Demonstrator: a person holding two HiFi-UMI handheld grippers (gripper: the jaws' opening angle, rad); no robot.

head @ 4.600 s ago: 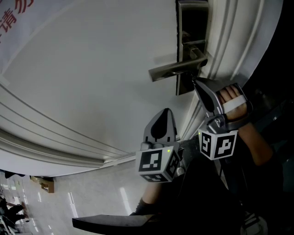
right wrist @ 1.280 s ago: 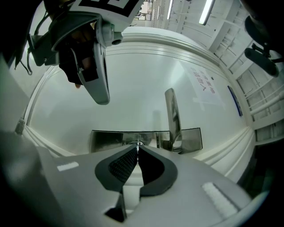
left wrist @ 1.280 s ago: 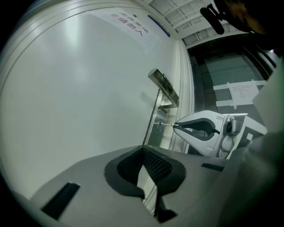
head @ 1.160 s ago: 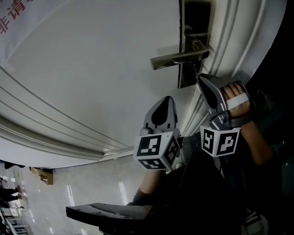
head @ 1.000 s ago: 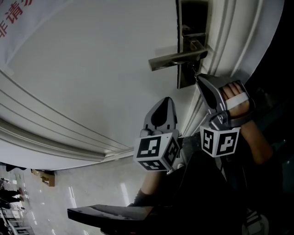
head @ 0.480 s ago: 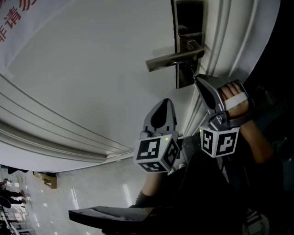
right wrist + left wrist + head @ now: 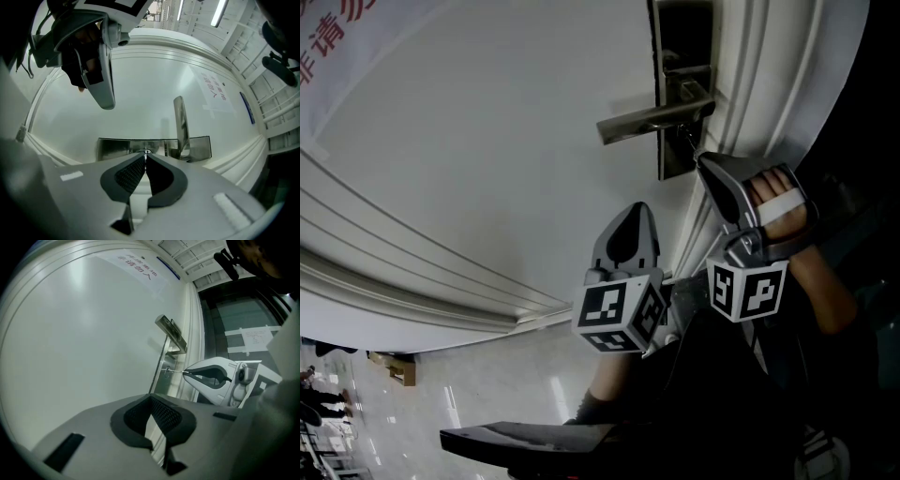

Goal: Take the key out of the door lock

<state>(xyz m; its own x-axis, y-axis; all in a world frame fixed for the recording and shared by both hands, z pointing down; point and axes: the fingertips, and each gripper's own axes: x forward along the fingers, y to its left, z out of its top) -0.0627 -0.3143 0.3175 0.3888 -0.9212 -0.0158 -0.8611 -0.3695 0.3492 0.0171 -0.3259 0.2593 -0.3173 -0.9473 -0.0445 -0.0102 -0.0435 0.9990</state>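
Right gripper [image 7: 700,157] clenched on thin silver key [image 7: 174,371]; key shank appears seated in keyhole of dark metal lock plate [image 7: 680,56], just under brushed lever handle [image 7: 647,120]. Left gripper [image 7: 636,208] closed on nothing, lower, well apart. Risk: an off-axis pull binds the key or slips it from the tips. Handle close above, white frame moulding [image 7: 759,75] alongside; open room lies straight back from white door [image 7: 487,141].

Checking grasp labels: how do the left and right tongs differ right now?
Right tongs are shut on the key at the lock plate; left tongs are shut on nothing. Right tongs' tip sits just below the door handle; left tongs hang lower, away from the lock plate. Both are closed and point toward the door.
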